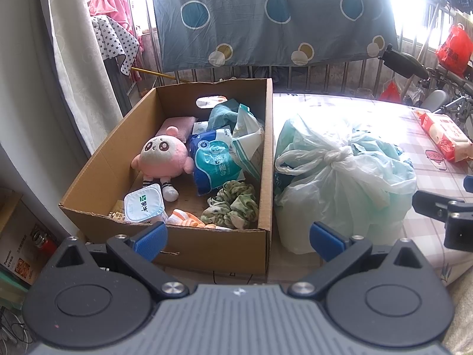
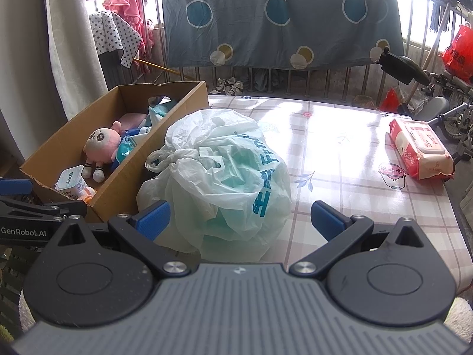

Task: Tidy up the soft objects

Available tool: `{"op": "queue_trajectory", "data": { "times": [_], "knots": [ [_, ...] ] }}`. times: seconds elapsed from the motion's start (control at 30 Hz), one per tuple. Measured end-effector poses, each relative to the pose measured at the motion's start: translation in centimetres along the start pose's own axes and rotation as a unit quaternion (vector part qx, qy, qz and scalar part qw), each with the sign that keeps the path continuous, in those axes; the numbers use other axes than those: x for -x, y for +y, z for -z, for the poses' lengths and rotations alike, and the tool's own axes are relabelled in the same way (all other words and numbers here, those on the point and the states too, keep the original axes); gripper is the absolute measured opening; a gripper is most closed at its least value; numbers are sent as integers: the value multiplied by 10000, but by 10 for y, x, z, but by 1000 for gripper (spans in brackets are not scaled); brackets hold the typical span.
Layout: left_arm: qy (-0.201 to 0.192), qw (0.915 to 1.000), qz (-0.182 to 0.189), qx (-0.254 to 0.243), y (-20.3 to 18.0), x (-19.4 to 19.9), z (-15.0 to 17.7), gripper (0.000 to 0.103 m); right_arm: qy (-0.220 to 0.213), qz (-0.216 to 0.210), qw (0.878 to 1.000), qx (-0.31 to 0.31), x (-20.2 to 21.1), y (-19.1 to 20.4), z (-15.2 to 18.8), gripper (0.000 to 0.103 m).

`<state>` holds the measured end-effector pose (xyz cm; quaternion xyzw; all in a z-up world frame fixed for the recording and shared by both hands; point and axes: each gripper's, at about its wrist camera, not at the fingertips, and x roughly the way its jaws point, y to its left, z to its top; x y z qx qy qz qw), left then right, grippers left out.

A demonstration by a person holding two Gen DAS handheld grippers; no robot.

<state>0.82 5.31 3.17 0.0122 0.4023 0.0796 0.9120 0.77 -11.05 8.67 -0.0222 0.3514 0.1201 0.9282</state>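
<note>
A cardboard box [image 1: 124,136] [image 2: 189,100] stands on the table's left. In it lie a pink plush toy [image 1: 161,155] [image 2: 100,145], a blue wipes pack [image 1: 214,159], a green scrunchie [image 1: 232,204], a white cup [image 1: 144,204] and an orange striped cloth [image 1: 186,218]. A knotted white plastic bag [image 1: 340,171] [image 2: 224,177] sits right of the box. A red wipes pack [image 1: 443,136] [image 2: 419,148] lies far right. My left gripper [image 1: 238,241] is open, empty, before the box's front wall. My right gripper [image 2: 239,222] is open, empty, just before the bag.
The table [image 2: 340,153] has a pink checked cover. Behind it a metal railing holds a blue dotted sheet [image 1: 266,17] and hung clothes [image 2: 118,17]. A curtain [image 1: 74,59] hangs left. A bicycle [image 2: 428,88] stands right. My right gripper shows at the left view's edge [image 1: 443,210].
</note>
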Motion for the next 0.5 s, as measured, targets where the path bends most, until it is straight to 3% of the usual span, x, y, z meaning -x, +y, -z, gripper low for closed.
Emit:
{"op": "queue_trajectory", "data": {
  "times": [0.5],
  "knots": [
    [22, 10000, 20, -13, 3, 0, -2, 103, 8, 2, 10000, -4, 0, 0, 0, 102]
  ]
}}
